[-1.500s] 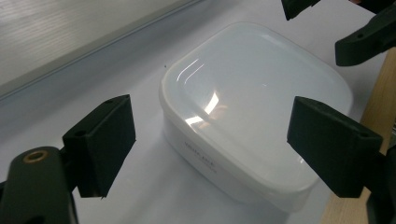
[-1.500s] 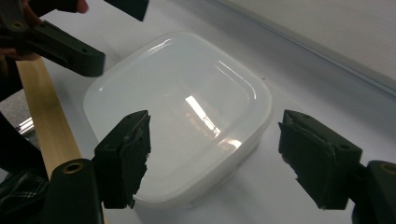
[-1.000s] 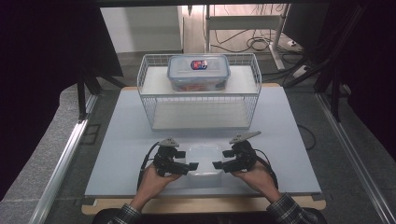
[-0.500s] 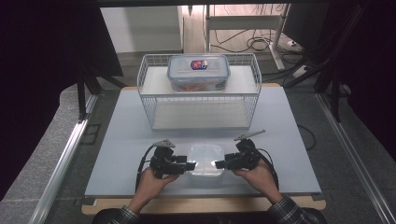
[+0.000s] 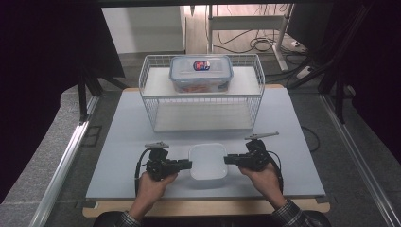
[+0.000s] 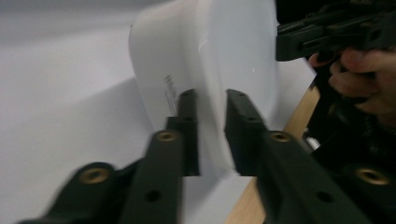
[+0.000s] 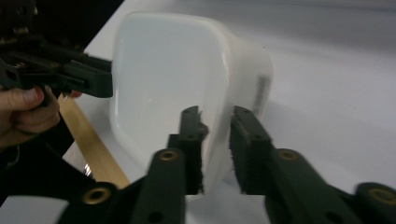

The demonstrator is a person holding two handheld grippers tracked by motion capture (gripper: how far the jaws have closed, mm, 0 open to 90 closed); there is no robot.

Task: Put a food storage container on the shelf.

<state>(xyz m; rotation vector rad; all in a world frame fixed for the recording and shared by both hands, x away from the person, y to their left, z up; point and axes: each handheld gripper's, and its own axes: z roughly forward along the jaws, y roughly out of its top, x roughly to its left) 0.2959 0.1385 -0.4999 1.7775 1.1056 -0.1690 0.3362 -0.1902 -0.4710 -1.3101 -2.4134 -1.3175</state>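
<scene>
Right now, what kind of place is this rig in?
Likely a lab data-collection station, not a home: a bare grey table on a metal frame, black curtains at the sides, loose cables on the floor behind the wire rack.

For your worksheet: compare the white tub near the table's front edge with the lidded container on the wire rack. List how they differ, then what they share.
The white tub is open-topped and opaque; the lidded container is clear with a blue-edged lid and a label. The tub sits on the table, the lidded container on top of the wire rack. The left gripper and right gripper clamp the tub's opposite walls; nothing touches the lidded container. Both are rounded rectangular boxes.
</scene>
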